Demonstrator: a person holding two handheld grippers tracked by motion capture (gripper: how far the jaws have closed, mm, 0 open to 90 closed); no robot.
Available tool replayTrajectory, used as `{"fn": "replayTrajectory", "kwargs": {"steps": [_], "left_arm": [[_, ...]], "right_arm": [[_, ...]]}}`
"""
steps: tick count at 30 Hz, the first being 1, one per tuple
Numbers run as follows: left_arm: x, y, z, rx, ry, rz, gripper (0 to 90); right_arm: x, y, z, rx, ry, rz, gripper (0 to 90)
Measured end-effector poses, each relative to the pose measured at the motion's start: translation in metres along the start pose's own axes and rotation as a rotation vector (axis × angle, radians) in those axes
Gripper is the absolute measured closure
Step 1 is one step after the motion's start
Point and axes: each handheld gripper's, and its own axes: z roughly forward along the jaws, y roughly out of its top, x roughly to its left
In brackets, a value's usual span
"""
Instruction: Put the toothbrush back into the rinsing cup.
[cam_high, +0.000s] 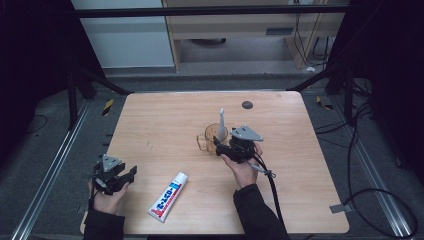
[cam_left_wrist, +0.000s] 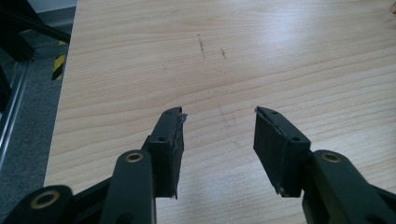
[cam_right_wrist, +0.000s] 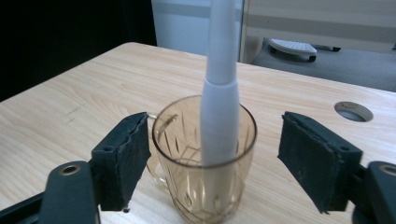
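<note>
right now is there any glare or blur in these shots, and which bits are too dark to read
High view: evenly lit table, black surroundings at both sides swallow detail, the glass mug small and soft. Left gripper view: a pale sheen on the wood at upper right, left gripper jaws sharp. Right gripper view: the white toothbrush handle slightly soft and bright, upper-left background black, right gripper pads crisp.
</note>
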Motion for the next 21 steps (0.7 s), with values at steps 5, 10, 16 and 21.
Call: {"fn": "replayTrajectory", "kwargs": {"steps": [5,10,16,21], "left_arm": [[0.000,0.002,-0.002,-0.017,-0.033,0.003,46.2],[-0.003,0.005,-0.003,-0.009,-0.077,0.015,42.3],[-0.010,0.009,-0.006,-0.013,-0.112,0.035,40.3],[-0.014,0.012,-0.010,-0.023,-0.127,0.045,39.5]], "right_arm": [[-0.010,-0.003,-0.015,0.023,-0.010,-0.007,23.5],[-0.026,-0.007,-0.030,0.054,-0.032,-0.010,21.9],[-0.050,-0.015,-0.049,0.074,-0.070,-0.006,20.7],[-0.065,-0.022,-0.063,0.094,-0.082,-0.006,19.7]]}}
